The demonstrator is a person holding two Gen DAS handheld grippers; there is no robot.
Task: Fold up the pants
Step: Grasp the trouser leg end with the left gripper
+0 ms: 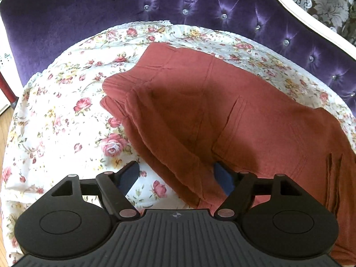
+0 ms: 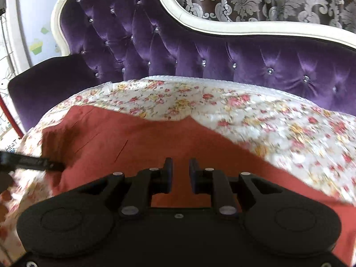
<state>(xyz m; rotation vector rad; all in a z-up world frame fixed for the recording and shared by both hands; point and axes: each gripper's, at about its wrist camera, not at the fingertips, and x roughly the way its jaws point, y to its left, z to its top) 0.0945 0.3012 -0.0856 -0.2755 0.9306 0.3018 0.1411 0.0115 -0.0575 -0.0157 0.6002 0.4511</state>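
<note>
Rust-red cotton pants (image 1: 200, 102) lie on the floral-print sheet (image 1: 55, 115), long axis running far-left to near-right; left gripper (image 1: 176, 175), spread wide, straddles their near-left folded edge, nearer than right gripper (image 2: 180, 173), narrowly parted and empty above the cloth.

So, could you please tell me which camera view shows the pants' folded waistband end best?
The left wrist view: the rust-red pants show their layered, folded end and seams sharply. The right wrist view shows only a flat, partly blurred stretch of them beyond the right gripper.
</note>
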